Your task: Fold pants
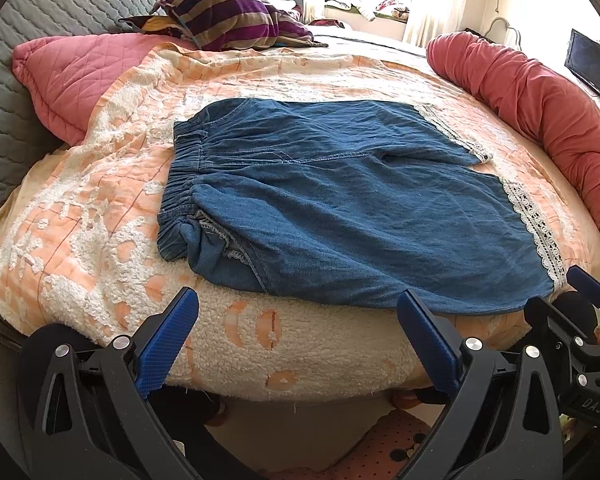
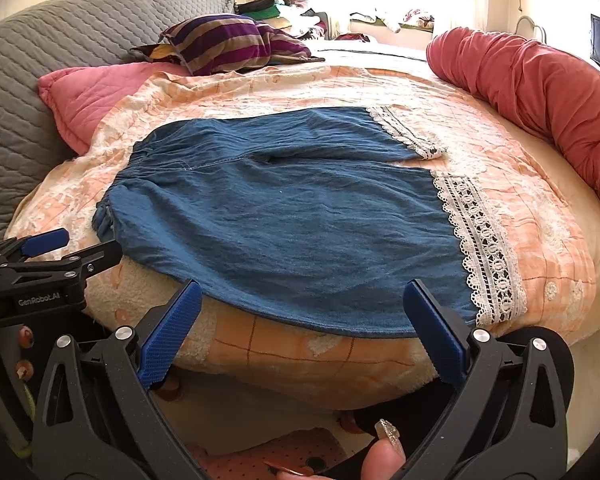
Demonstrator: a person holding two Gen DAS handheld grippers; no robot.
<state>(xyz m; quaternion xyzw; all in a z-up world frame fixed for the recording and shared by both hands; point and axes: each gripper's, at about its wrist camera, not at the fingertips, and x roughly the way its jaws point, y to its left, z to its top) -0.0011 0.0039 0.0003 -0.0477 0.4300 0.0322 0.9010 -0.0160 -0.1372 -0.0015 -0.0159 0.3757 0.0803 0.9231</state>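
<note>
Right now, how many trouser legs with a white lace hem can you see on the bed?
2. The near leg lies by both open grippers, lace at right. The far leg lies behind it, lace also at right. None seems hidden.

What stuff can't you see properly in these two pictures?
- Underside of the denim pants: both views, pressed against the blanket.
- Things on the windowsill: both views, washed out by bright light and too small.
- Black screen: cut off by the right edge in both views.
- Floor under the bed: hidden by the left gripper and right gripper.
</note>
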